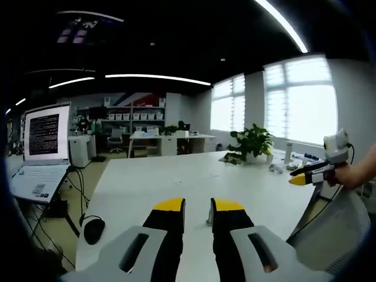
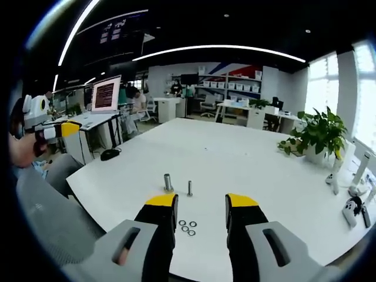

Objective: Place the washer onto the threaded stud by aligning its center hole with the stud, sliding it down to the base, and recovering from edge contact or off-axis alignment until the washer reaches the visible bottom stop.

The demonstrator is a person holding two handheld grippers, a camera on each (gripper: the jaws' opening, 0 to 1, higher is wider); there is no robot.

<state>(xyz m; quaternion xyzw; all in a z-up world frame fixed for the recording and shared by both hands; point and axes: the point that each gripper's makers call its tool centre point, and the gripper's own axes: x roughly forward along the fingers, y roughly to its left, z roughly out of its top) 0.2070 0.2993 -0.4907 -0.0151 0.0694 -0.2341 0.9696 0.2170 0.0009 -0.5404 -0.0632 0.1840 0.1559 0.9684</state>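
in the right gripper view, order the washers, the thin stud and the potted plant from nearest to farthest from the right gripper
1. Washers: on the table between the right gripper's open jaws.
2. Thin stud: upright just beyond them, beside a thicker stud.
3. Potted plant: far right of the table.

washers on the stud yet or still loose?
Still loose. In the right gripper view the washers lie flat on the white table in front of the two upright studs, between the open, empty right gripper jaws.
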